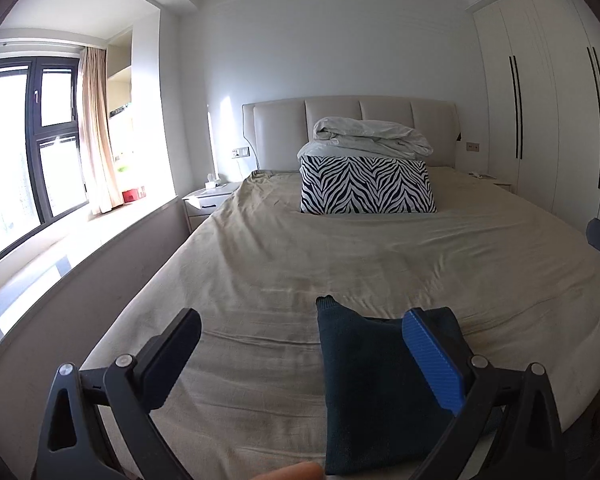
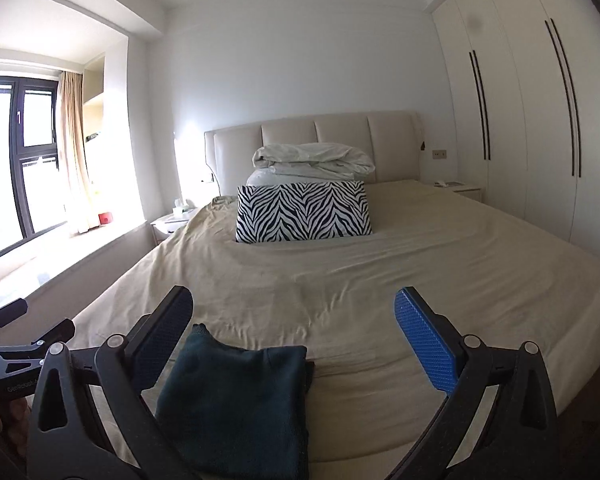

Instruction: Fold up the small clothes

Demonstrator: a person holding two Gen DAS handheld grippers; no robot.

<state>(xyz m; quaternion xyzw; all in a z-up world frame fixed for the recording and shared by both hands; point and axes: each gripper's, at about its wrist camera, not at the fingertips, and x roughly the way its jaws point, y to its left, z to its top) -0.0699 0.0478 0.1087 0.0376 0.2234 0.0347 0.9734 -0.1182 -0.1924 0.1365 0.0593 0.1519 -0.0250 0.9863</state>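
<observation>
A dark teal garment lies folded into a flat rectangle near the foot of the bed. In the left wrist view my left gripper stands wide open above the sheet, with the cloth below its right finger and nothing pressed between the pads. My right gripper is also wide open. The same folded garment lies under and just right of its left finger, free of both pads. The left gripper shows at the left edge of the right wrist view.
A zebra-print pillow with a bundled white duvet behind it sits at the padded headboard. A white wardrobe lines the right wall. A window sill and bedside table flank the left side.
</observation>
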